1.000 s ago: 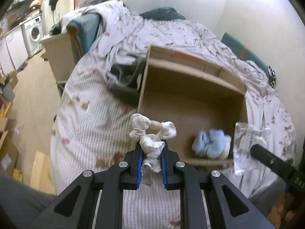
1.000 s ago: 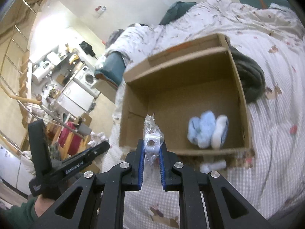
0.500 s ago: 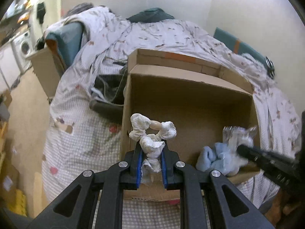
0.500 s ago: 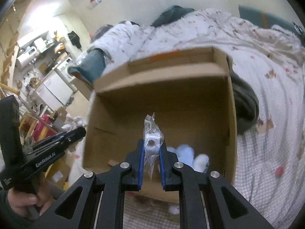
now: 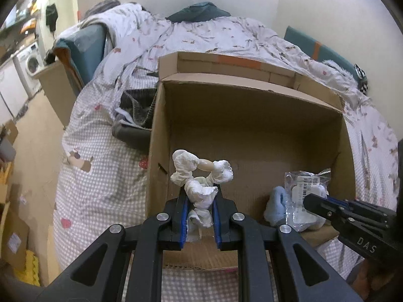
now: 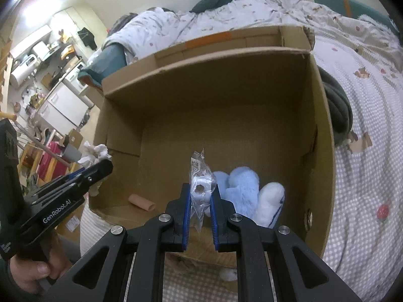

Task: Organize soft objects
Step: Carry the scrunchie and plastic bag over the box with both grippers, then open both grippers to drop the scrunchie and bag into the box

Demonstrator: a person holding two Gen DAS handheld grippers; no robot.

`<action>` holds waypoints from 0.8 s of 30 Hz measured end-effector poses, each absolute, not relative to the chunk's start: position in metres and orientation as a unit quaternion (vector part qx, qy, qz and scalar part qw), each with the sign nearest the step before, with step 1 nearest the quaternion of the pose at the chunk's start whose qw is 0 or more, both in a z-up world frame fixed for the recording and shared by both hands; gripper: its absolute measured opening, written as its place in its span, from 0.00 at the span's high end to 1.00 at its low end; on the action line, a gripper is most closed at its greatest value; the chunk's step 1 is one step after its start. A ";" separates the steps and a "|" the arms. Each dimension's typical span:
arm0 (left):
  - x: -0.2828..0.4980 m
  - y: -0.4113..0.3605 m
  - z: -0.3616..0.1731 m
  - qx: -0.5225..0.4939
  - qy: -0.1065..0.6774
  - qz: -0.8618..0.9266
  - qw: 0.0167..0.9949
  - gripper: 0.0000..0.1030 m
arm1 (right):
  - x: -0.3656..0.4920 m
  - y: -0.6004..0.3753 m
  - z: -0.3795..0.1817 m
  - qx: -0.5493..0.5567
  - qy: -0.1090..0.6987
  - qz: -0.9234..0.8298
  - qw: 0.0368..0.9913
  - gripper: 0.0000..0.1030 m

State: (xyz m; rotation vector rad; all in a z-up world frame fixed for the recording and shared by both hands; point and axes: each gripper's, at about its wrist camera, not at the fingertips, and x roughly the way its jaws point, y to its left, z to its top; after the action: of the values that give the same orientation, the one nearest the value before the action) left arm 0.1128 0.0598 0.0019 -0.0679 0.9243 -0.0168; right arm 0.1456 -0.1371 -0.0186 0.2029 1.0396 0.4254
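Observation:
My left gripper (image 5: 200,196) is shut on a white ruffled scrunchie (image 5: 201,176) and holds it over the near left part of an open cardboard box (image 5: 252,125). My right gripper (image 6: 200,191) is shut on a clear plastic packet with a white roll inside (image 6: 200,191), over the box (image 6: 226,93) floor. A light blue fluffy item (image 6: 241,183) and a white fluffy item (image 6: 269,203) lie at the near side of the box floor. A small pink tube (image 6: 141,201) lies in the near left corner. In the left wrist view the right gripper's fingers (image 5: 327,209) hold the packet (image 5: 304,193) above the blue fluffy item (image 5: 275,206).
The box sits on a bed with a checked, patterned quilt (image 5: 100,176). A dark grey garment (image 5: 136,120) lies against the box's left side and another dark grey garment (image 6: 337,105) against its right. A washing machine (image 5: 30,60) and floor clutter lie left of the bed. A hand (image 6: 30,274) grips the left tool.
Both grippers came forward and down over the box, which now fills more of each view. Each still holds the same item.

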 end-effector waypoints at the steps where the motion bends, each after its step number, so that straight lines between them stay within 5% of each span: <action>1: 0.113 0.058 0.002 -0.031 0.445 -0.011 0.895 0.85 | 0.147 -0.136 -0.019 0.093 0.492 0.201 0.842 0.85; 15: 0.112 0.053 -0.006 -0.021 0.459 -0.019 0.888 0.79 | 0.146 -0.137 -0.014 0.106 0.474 0.207 0.849 0.84; 17: 0.112 0.052 -0.005 -0.022 0.457 -0.021 0.889 0.66 | 0.146 -0.139 -0.014 0.110 0.472 0.207 0.850 0.84; 20: 0.110 0.052 -0.001 -0.023 0.447 -0.019 0.894 0.42 | 0.147 -0.144 -0.013 0.119 0.469 0.200 0.852 0.68; 22: 0.109 0.052 0.001 -0.022 0.440 -0.017 0.898 0.39 | 0.147 -0.148 -0.013 0.132 0.465 0.192 0.854 0.40; 24: 0.110 0.049 0.002 -0.012 0.437 -0.018 0.899 0.38 | 0.145 -0.152 -0.010 0.143 0.454 0.185 0.860 0.34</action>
State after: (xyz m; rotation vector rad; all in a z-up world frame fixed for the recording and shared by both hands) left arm 0.1099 0.0488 0.0018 -0.0249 0.9051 -0.0382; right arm 0.1450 -0.1521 -0.0101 0.2999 0.9533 0.3881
